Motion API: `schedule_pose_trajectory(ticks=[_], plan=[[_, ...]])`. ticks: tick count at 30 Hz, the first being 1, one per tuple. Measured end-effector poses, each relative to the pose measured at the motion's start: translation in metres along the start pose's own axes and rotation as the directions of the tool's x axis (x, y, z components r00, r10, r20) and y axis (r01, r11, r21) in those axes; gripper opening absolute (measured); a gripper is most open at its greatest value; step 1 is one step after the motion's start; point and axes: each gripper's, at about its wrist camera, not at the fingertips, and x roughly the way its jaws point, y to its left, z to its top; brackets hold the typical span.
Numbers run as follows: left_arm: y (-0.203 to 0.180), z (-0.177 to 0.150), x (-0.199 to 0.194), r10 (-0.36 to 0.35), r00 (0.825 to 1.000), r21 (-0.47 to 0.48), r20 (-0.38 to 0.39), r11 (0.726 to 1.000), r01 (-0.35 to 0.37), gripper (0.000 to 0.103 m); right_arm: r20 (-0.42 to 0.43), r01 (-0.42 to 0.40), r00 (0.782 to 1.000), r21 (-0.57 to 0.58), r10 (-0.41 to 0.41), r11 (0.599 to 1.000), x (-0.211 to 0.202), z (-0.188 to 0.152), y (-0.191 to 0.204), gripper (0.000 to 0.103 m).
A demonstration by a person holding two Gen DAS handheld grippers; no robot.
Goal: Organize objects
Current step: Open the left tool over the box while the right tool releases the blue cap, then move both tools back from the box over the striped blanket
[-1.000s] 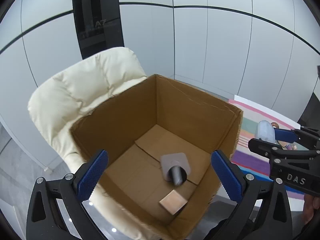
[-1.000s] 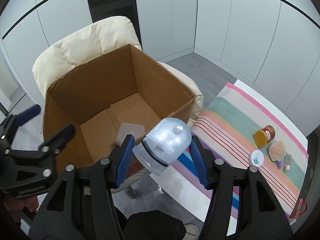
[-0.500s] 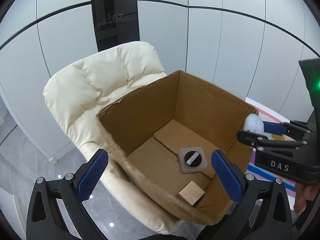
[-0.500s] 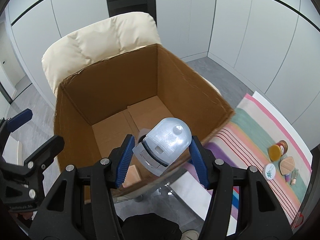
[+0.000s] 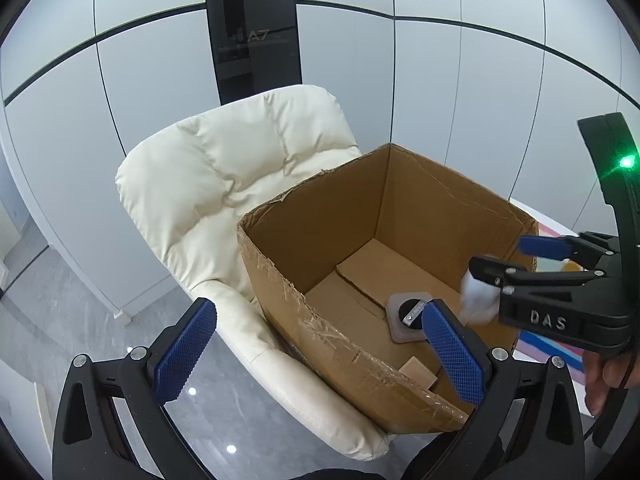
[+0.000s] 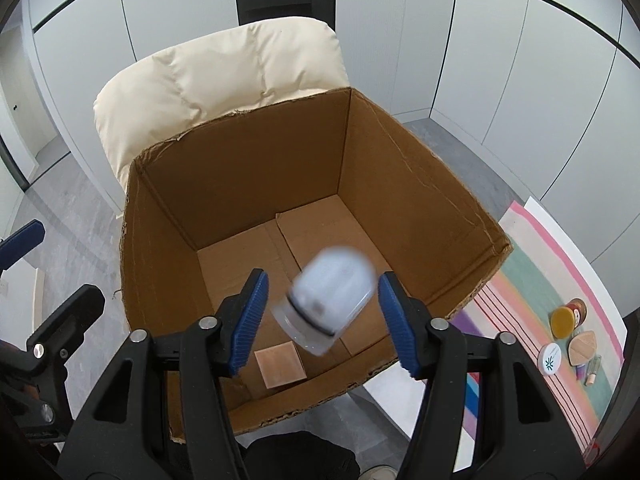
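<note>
Moved since a second ago: both views have swung across so the cardboard box [image 6: 256,184] sits more centred under the right gripper [image 6: 320,316]; the white domed container [image 6: 330,300], then pinched firmly between the blue pads, now shows blurred in the gap

- Right gripper: over the box's open top, jaws opening; container between the pads with a clear gap on the left side, the right pad close beside it, contact not certain. In the left wrist view the same gripper [image 5: 504,262] reaches in from the right above the box's right wall, with the container [image 5: 478,300] a white blur at its tip
- Left gripper [image 5: 320,348]: wide, nothing between the pads, near the box's front-left corner, outside the rim
- Cardboard box: open top, flaps torn off, ragged rim; rests on the seat of a cream padded chair [image 5: 224,184]. Floor holds a grey square piece with a dark round centre [image 5: 410,316] and a small tan square block [image 6: 280,364] by the near wall; the far half of the floor is bare
- Striped cloth [image 6: 532,292] on the counter to the right of the box, carrying a yellow-lidded jar [image 6: 564,316], a white round lid [image 6: 551,358] and a tan wedge-shaped piece [image 6: 583,350], well apart from the box
- Grey floor [image 5: 72,320] open to the left of the chair
</note>
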Motion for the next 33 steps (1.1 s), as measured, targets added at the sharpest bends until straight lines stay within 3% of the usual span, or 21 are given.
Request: schedule_pose_trajectory(ticks=[2,5,33], plan=[[0.0,0.0,0.001,-0.001,1.0,-0.005,-0.001,1.0,0.001,0.103,0.024,0.011,1.0,0.005,-0.011,1.0,-0.003,0.0,-0.001,0.093],[-0.001,0.002,0.003,0.002,1.0,-0.008,-0.005,1.0,-0.002,0.103,0.039,0.015,0.999,0.019,-0.015,1.0,-0.007,0.0,-0.006,0.102],[-0.073,0.03,0.021,-0.089,0.996,0.045,0.004,0.995,0.088,0.103,-0.006,0.13,0.991,0.154,-0.131,0.979,-0.032,-0.032,-0.103,0.103]])
